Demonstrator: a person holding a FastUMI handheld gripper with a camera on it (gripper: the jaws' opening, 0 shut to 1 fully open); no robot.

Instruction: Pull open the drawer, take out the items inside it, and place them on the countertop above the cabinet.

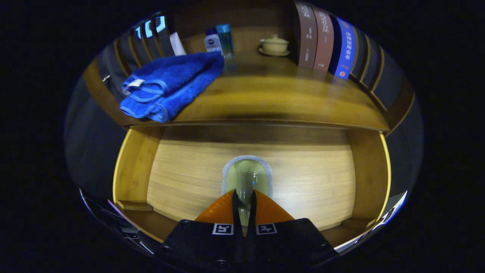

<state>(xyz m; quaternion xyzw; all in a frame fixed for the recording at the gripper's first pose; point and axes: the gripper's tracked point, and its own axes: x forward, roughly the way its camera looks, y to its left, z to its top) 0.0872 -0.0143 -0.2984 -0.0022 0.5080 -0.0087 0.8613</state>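
Observation:
The wooden drawer (132, 167) stands pulled open below the countertop (273, 98). A pale green rounded item with a grey rim (247, 175) sits over the middle of the drawer's floor, just ahead of my fingers. My gripper (242, 197) is shut on its narrow near end, which runs between both fingers. I cannot tell whether the item rests on the floor or hangs above it. A folded blue towel (170, 87) lies on the left part of the countertop, its corner hanging over the front edge.
At the back of the countertop stand two small bottles (219, 40) and a lidded cup on a saucer (274, 44). Upright books (326, 38) line the right side, and darker books (151, 34) the left. Bare counter lies between towel and books.

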